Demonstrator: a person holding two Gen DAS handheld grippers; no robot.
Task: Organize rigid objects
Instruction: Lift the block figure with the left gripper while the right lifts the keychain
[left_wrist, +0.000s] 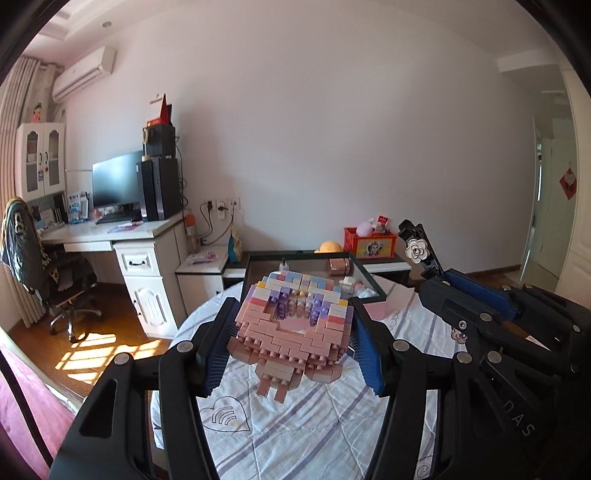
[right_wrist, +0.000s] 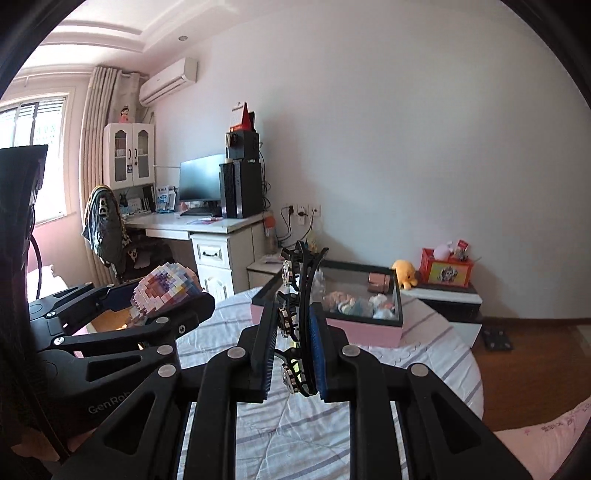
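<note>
My left gripper (left_wrist: 291, 332) is shut on a pink and pastel brick-built figure (left_wrist: 291, 325) and holds it above the striped tablecloth (left_wrist: 295, 424). The figure also shows in the right wrist view (right_wrist: 166, 291), to the left. My right gripper (right_wrist: 295, 328) is shut on a black hair clip with flower ornaments (right_wrist: 291, 295), held upright. In the left wrist view the clip (left_wrist: 419, 247) sticks up from the right gripper (left_wrist: 439, 284) at right. Ahead stands a pink box with a black rim (right_wrist: 332, 325), holding several small items.
The round table (right_wrist: 443, 369) is covered with a white striped cloth. Behind it are low white cabinets (right_wrist: 443, 295) with a red box (right_wrist: 447, 271) and a yellow plush toy (right_wrist: 404, 273). A desk (left_wrist: 110, 232) with monitor and a chair (left_wrist: 44, 273) stand at left.
</note>
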